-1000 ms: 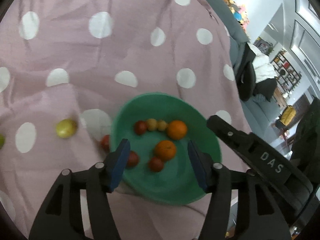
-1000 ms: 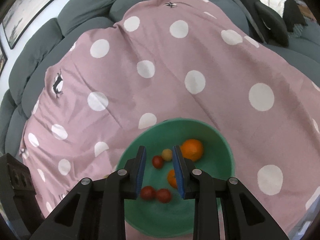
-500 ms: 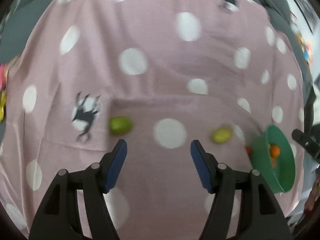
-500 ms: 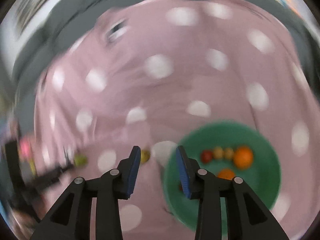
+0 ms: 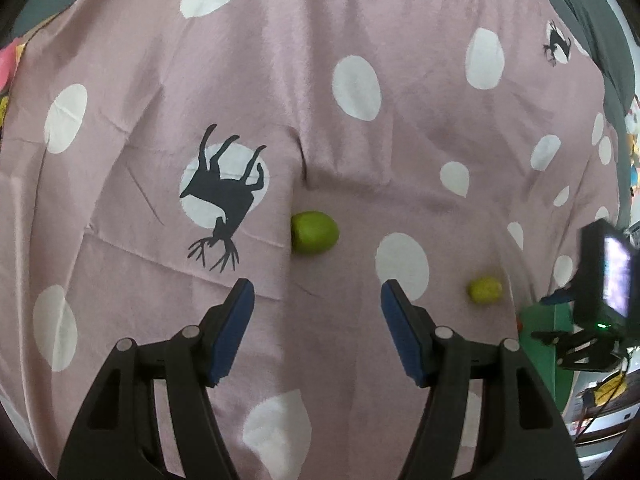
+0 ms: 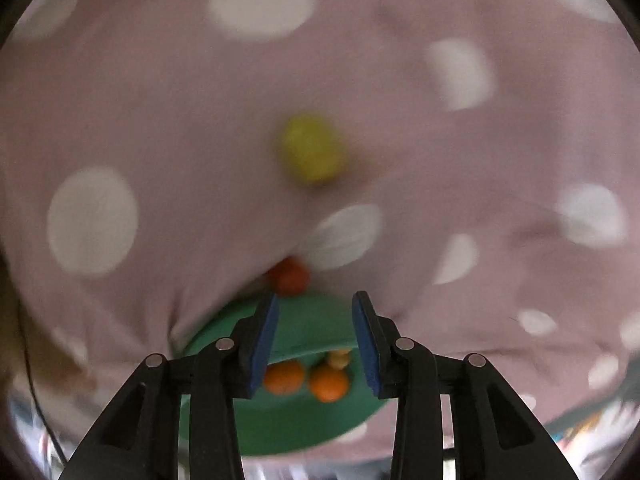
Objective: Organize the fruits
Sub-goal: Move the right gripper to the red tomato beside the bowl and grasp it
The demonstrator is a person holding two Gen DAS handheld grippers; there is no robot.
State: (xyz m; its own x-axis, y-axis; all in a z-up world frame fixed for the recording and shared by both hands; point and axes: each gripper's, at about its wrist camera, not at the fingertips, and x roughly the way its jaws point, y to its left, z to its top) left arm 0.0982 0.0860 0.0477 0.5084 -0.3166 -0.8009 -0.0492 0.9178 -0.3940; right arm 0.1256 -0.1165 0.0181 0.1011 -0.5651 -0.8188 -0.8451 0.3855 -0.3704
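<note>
A green lime-like fruit (image 5: 315, 233) lies on the pink dotted cloth (image 5: 360, 152), just ahead of my left gripper (image 5: 317, 300), which is open and empty. Further right lies a smaller yellow-green fruit (image 5: 485, 290), near the edge of the green bowl (image 5: 540, 320). In the blurred right wrist view my right gripper (image 6: 315, 312) hovers over the far rim of the green bowl (image 6: 304, 330), jaws a little apart with nothing between the pads. Two oranges (image 6: 284, 376) and a small yellow fruit (image 6: 339, 358) sit in the bowl. A red fruit (image 6: 289, 276) rests outside the rim, and the yellow-green fruit (image 6: 312, 148) lies beyond it.
A black deer print (image 5: 224, 200) marks the cloth left of the lime. The screen housing of the right hand-held device (image 5: 604, 280) stands at the right edge, above the bowl. Grey sofa cushions (image 5: 600, 20) border the cloth at the top right.
The left gripper swung left, away from the bowl, to the green fruit on the cloth. The right gripper's jaws parted a little, and it dropped close to the bowl's far rim.
</note>
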